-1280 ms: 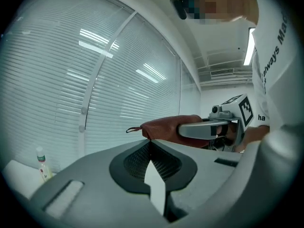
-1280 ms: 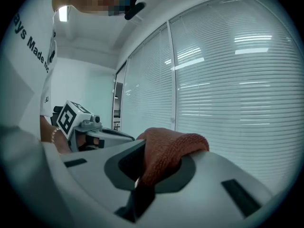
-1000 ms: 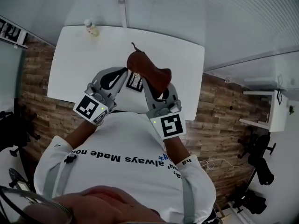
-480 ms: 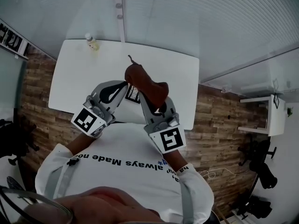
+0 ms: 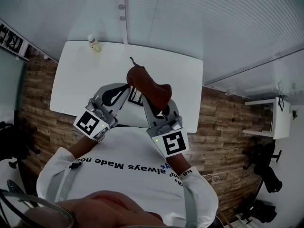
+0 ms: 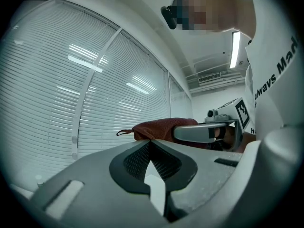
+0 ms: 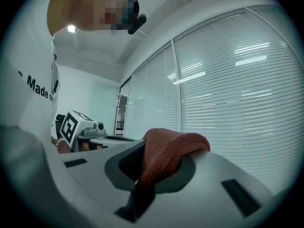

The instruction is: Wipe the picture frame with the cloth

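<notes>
both grippers raised above the table, wipe not started
right gripper [image 7: 145,172] pinches a fold of the red-brown cloth [image 7: 167,147], the rest flopped over the jaw tips. left gripper [image 6: 151,142] has jaws pressed together, nothing in them. picture frame [image 5: 136,95] is on the white table [image 5: 71,75], below and between the two grippers. risks: cloth pulls out of the pinch while rubbing; unbraced frame slides or tips

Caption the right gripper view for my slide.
Right gripper clamped on a rust-red cloth, in front of slatted window blinds.
</notes>
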